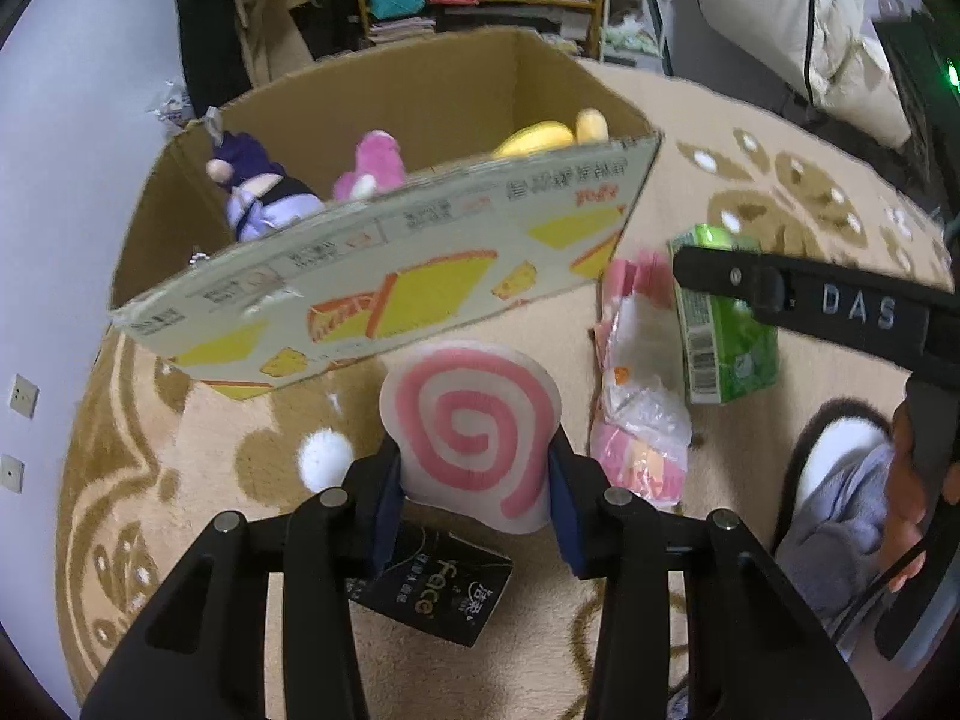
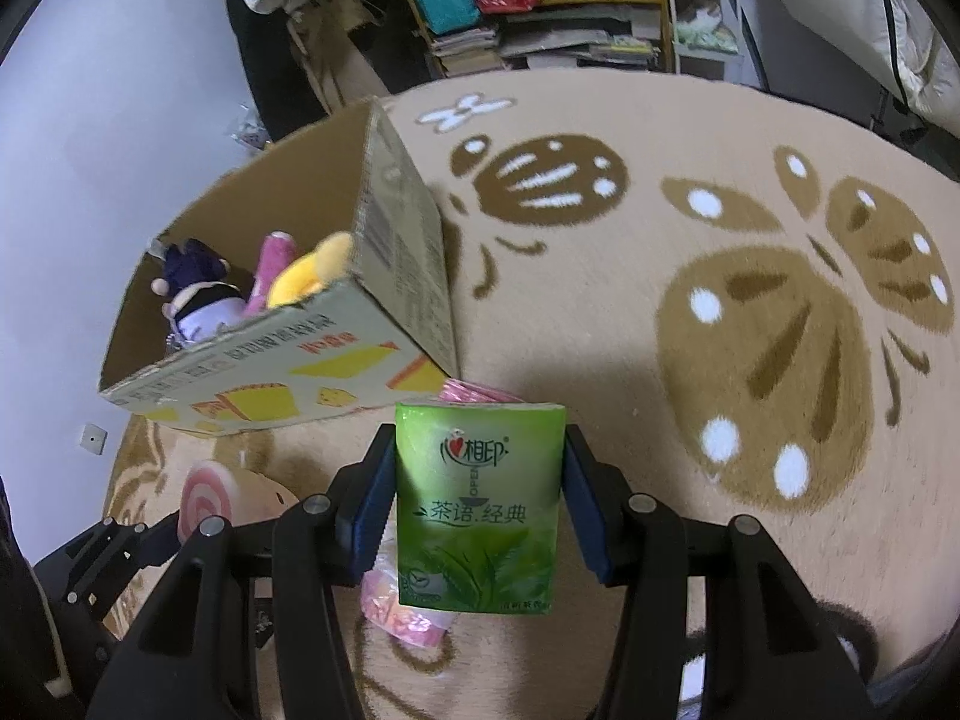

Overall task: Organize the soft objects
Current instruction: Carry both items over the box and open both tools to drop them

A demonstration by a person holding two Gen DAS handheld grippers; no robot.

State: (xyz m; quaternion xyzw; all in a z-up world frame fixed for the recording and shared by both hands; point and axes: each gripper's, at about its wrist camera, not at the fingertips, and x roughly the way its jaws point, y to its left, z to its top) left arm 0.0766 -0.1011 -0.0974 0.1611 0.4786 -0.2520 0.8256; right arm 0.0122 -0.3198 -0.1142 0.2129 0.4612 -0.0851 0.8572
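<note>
My left gripper (image 1: 474, 498) is shut on a white plush with a pink spiral (image 1: 471, 420), held above the carpet just in front of the cardboard box (image 1: 384, 276). The plush also shows in the right wrist view (image 2: 207, 498). My right gripper (image 2: 477, 501) is shut on a green tissue pack (image 2: 477, 504), which also shows in the left wrist view (image 1: 723, 324), to the right of the box. The box holds a purple doll (image 1: 258, 192), a pink plush (image 1: 372, 165) and a yellow plush (image 1: 540, 138).
A pink-and-white plastic packet (image 1: 636, 384) lies on the patterned beige carpet (image 2: 690, 312) between the grippers. A black tissue pack (image 1: 438, 594) lies under my left gripper. A white pompom (image 1: 326, 459) sits left of it. Shelves and clutter stand beyond the carpet.
</note>
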